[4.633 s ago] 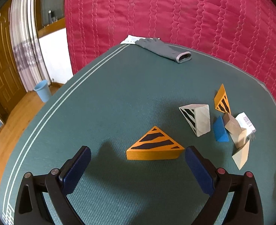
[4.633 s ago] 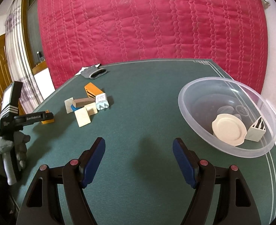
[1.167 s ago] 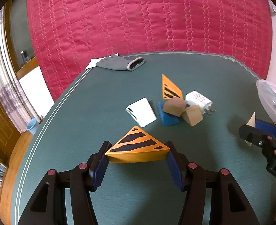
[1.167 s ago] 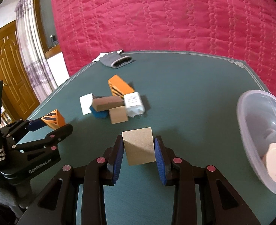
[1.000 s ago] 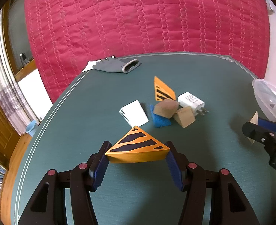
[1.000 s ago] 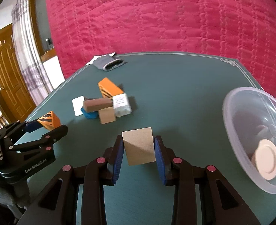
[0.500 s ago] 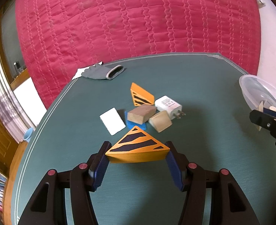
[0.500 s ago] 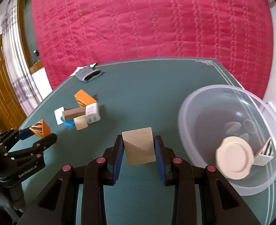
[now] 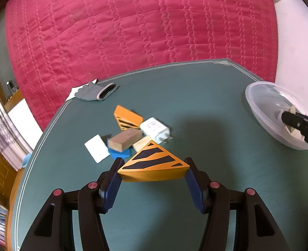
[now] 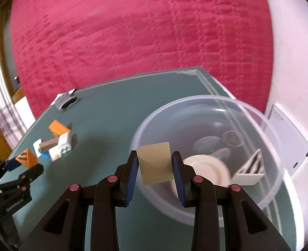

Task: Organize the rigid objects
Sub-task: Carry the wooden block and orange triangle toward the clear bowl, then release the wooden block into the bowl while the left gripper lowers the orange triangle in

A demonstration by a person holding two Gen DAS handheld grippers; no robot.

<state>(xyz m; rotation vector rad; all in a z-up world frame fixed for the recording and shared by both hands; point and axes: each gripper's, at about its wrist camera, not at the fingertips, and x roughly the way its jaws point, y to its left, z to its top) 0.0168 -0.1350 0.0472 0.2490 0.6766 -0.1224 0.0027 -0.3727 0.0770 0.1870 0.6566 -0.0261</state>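
Green table (image 9: 206, 108), both tongs gripping blocks

Matt tan wooden block (image 10: 155, 162) between ribbed blue pads (image 10: 131, 176); beyond the jaws, a translucent smooth plastic bowl (image 10: 265, 125) on napped green cloth table (image 10: 116, 96), quilted crimson fabric (image 10: 133, 31) behind.

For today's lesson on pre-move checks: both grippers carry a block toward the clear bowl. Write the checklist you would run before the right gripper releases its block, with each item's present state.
1. Right gripper shut on tan block: ok.
2. Tan block over clear bowl: ok, at the near rim.
3. Landing spot free of cream disc: cannot tell.
4. Left gripper shut on orange striped wedge: ok.
5. Left gripper clear of bowl: ok.
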